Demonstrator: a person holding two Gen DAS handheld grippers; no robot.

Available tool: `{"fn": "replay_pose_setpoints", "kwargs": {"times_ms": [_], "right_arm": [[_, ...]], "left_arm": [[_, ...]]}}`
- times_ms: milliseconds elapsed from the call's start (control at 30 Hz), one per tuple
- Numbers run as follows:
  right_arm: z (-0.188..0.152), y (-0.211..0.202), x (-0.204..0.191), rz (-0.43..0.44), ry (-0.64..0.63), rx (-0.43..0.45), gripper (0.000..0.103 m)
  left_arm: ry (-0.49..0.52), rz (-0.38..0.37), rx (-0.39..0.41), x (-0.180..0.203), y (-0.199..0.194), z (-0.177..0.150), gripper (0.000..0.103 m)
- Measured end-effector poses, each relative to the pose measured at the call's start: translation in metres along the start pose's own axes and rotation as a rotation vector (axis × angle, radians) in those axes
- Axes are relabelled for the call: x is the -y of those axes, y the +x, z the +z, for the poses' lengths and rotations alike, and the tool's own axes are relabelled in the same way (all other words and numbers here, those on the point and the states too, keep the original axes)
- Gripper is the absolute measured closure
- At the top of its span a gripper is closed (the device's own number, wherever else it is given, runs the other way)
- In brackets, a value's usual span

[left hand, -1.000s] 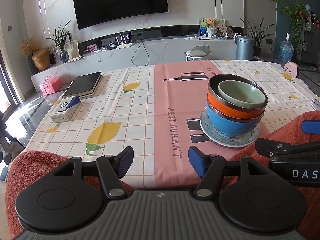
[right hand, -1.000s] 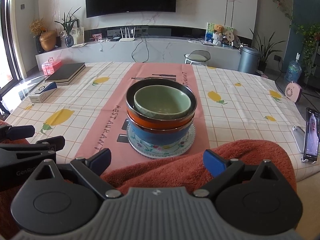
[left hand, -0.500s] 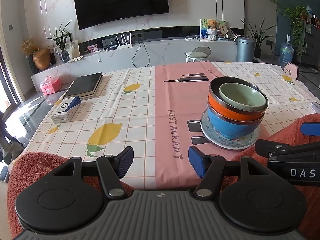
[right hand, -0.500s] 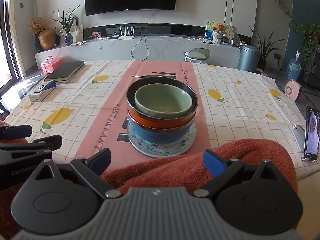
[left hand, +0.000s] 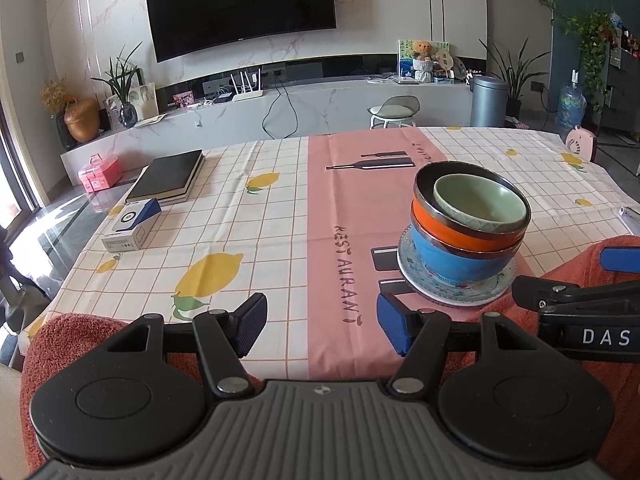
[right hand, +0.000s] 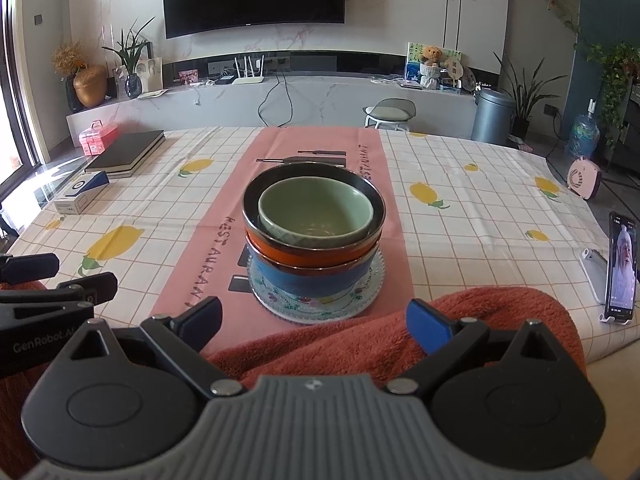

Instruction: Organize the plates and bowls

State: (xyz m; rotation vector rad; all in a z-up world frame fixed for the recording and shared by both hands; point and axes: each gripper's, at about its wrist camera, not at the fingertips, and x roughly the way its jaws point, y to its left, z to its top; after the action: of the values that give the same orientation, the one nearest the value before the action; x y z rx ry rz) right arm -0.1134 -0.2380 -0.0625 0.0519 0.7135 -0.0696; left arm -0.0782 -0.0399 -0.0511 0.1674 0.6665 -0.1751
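Item 1: stack at table centre, on the pink runner [right hand: 224, 216]. We log, bottom up: patterned plate [right hand: 280, 309], blue bowl [right hand: 312, 282], orange bowl [right hand: 316, 255], green bowl [right hand: 316, 212] nested on top.

Item 2: left gripper [left hand: 322, 326], jaws spread wide, nothing btwn them; stack at approx. 1 o'clock from it.

Item 3: right gripper [right hand: 314, 318], jaws likewise apart, empty; stack at 12 o'clock, near.

Item 4: red towel [right hand: 400, 336] under both grippers at table edge.

Misc.: black book [left hand: 168, 176] and small box [left hand: 132, 224] at 10 o'clock; phone [right hand: 622, 266] at 3 o'clock.

black notebook [left hand: 168, 176] upper left | blue-white box [left hand: 132, 225] just below it | phone [right hand: 621, 268] right edge, upright | red towel [right hand: 384, 332] bottom
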Motion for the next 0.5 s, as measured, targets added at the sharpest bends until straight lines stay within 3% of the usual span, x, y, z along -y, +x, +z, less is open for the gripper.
{"fn": "replay_pose_setpoints", "kwargs": {"times_ms": [500], "right_arm": [[-0.0021, -0.002, 0.0044, 0.006, 0.018, -0.006, 0.006]], "left_arm": [[-0.02, -0.009, -0.008, -0.0006, -0.0027, -0.0018, 0.029]]}}
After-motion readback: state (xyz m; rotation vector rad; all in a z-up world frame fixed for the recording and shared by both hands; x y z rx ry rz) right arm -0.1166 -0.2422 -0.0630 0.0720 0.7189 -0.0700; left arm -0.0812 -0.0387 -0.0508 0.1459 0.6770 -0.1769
